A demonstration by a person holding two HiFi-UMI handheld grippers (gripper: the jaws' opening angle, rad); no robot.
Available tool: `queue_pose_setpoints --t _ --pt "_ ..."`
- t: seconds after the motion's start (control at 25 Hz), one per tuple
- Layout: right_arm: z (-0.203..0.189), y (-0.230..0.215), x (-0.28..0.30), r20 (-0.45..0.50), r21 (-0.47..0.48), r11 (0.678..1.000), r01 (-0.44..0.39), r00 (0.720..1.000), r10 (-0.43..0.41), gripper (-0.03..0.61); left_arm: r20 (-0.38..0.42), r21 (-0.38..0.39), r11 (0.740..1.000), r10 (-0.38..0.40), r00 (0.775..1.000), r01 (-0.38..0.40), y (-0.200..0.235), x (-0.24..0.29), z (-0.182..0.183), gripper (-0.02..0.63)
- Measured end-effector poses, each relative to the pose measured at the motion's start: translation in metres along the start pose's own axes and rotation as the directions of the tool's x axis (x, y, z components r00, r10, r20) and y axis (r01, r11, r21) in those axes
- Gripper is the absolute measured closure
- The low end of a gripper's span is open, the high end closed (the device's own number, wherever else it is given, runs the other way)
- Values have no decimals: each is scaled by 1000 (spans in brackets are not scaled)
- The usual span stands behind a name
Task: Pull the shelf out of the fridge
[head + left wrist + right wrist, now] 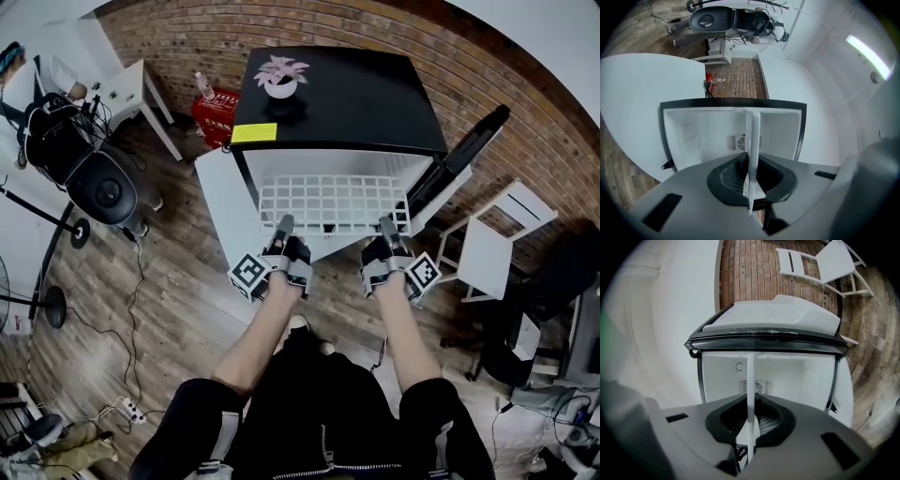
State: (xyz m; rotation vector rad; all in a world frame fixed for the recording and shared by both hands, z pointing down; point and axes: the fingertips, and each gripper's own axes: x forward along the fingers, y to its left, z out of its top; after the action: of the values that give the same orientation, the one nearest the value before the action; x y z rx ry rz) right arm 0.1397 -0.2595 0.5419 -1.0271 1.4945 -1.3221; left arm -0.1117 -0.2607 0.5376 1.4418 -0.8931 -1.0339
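Left gripper [282,227] and right gripper [388,227] are each pinching the front edge of the wire shelf [333,202]. They are gripping near opposite corners, evidently to keep the pull even. The shelf is projecting partway out of the fridge [356,94], beside its open door [220,202].

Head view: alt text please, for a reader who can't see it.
Seen from above, a person's left gripper and right gripper are clamped on the front edge of a white wire shelf sticking out of an open fridge. A potted plant stands on the fridge's black top.
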Motion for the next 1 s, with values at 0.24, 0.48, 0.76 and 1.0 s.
queue_pose_setpoints --t 0.24,0.48,0.76,1.0 --pt "-6 2 -18 -15 5 1000 -2 1000 2 548 9 4 1000 -3 1000 2 -2 -17 -6 575" --pt "-13 -4 -43 -22 11 1000 10 1000 -10 548 17 6 1000 1 1000 -1 -1 -41 -14 575" --pt "-22 -2 -64 -38 26 1000 -3 999 4 548 25 -8 1000 6 1000 -5 -3 -65 -23 575" --pt "-30 0 -81 -51 21 1000 -4 999 5 548 35 25 1000 -6 999 5 -11 -86 -26 575"
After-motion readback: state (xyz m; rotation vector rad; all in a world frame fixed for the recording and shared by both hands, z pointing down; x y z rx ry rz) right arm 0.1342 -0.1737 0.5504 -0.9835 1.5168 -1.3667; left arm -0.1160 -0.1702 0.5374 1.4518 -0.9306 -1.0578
